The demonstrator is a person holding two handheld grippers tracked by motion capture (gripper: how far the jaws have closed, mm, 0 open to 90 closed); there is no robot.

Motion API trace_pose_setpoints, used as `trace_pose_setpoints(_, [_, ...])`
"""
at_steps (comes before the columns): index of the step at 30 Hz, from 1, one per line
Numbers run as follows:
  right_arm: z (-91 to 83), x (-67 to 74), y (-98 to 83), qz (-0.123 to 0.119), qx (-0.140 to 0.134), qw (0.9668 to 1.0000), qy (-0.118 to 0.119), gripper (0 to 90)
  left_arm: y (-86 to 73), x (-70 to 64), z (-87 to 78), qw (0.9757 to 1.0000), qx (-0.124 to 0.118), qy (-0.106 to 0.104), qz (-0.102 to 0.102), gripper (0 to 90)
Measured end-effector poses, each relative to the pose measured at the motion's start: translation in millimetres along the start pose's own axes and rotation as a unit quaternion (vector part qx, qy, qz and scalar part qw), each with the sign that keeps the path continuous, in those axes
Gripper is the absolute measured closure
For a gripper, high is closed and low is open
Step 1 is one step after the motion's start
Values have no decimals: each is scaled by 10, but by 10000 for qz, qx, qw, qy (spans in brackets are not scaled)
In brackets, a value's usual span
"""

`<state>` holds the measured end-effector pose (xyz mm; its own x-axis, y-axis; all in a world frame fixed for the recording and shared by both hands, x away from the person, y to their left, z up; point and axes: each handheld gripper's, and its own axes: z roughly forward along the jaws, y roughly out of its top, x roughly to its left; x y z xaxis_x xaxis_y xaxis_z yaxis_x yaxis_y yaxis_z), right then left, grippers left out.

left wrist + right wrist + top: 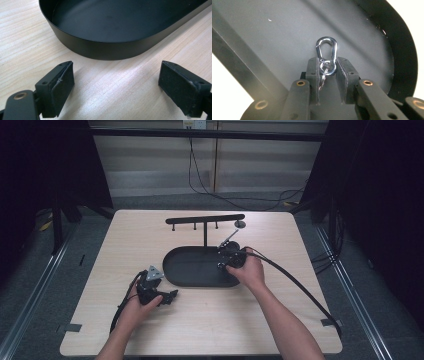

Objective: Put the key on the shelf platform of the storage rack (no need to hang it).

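Right gripper (327, 71) closed on a silver snap hook (326, 53), pads pinching its swivel eye just above a small key ring (323, 75). Ring half buried between the pads, its lower part lost in shadow. Hook's loop poking out past the fingertips, over the floor of the black oval tray (274, 32). Cannot tell whether the hook touches that floor or hangs just clear of it. A dark bar (239, 67) crossing the lower left of the right gripper view, cut off by the edge and hard to identify. From the high view, right gripper (231, 257) held over the right end of the tray (192, 275), hook itself too small to make out there, hidden beneath the hand (248, 271) and gripper body.

Left gripper (116, 82) open, jaws standing wide apart with bare wooden table (112, 85) between them and nothing held. Tray's rounded end (105, 51) just ahead of the jaws, apart from them, its far side cut off by the top edge. In the high view, left gripper (167, 296) resting near the tray's left end, fingertips dark and blurred against the other hand (137, 307).

Behind the tray, a black T-shaped stand (205, 220) with small pegs under its crossbar; base hidden behind the tray wall. A small grey disc (240, 224) at the bar's right end, too small to identify.
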<state>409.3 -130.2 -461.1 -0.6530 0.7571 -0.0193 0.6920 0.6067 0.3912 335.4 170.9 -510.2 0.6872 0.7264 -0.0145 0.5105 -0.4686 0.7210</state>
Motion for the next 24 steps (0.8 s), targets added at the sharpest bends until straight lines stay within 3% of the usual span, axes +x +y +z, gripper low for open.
trace_pose_setpoints(20, [26,11,0,-19,-76,10000,-9,716,0,-1,1,10000,-1,-2,-11,130])
trace_pose_setpoints(24, [11,3,-2,-7,-102,9999,-35,681,0,-1,1,10000,-2,-2,-12,129])
